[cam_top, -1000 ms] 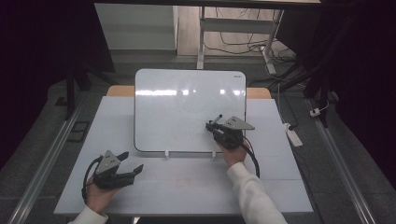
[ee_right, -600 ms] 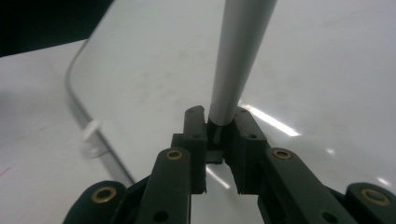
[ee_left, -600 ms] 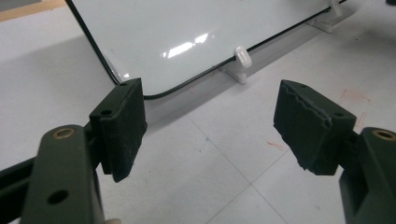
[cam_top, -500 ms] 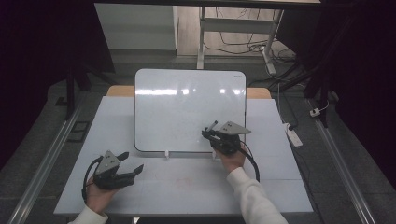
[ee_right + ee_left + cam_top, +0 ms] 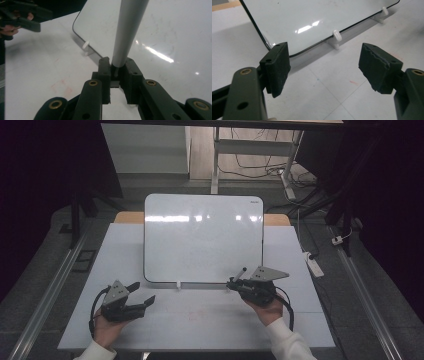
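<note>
At lower left, the left gripper (image 5: pixel 142 301) rests with jaws spread apart. The white rectangular whiteboard (image 5: pixel 202 237) stands at centre. Right of centre, the right gripper (image 5: pixel 231 282) clamps a slim grey marker pen (image 5: pixel 127 32) before the board's lower edge.

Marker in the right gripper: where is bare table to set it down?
Bare table lies between the left gripper and right gripper, in front of the whiteboard. A free strip also runs right of the board. The marker sits close against the board's bottom edge.
</note>
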Available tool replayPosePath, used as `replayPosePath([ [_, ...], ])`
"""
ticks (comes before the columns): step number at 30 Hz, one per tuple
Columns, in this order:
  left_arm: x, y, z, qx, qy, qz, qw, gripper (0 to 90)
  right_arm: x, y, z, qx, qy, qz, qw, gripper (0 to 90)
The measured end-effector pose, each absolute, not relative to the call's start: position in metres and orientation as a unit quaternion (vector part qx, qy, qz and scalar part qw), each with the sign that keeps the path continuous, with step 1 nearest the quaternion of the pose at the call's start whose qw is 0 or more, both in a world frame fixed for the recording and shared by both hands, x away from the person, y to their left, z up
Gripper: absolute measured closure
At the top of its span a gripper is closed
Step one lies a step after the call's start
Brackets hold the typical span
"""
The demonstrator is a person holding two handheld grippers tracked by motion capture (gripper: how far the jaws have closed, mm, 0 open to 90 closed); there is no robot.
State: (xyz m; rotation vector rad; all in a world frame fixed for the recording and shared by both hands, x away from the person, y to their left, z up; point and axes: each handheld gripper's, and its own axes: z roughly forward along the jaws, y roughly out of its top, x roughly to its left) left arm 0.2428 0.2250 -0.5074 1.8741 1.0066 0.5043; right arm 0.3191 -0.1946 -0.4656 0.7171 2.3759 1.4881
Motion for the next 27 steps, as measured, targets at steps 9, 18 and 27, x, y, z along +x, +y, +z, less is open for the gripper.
replayPosePath([
  [9, 0.250, 0.205, -0.495, 0.762, 0.375, 0.169, 0.500, 26.9, 0.316, -0.188, -0.474, 0.235, 0.828, 0.502, 0.086, 77.4],
  [18, 0.270, 0.144, -0.459, 0.815, 0.268, 0.147, 0.492, 27.4, 0.315, -0.175, -0.481, 0.215, 0.840, 0.493, 0.063, 77.4],
  [27, 0.289, 0.075, -0.431, 0.830, 0.176, 0.127, 0.514, 30.6, 0.316, -0.167, -0.481, 0.195, 0.848, 0.490, 0.047, 77.4],
])
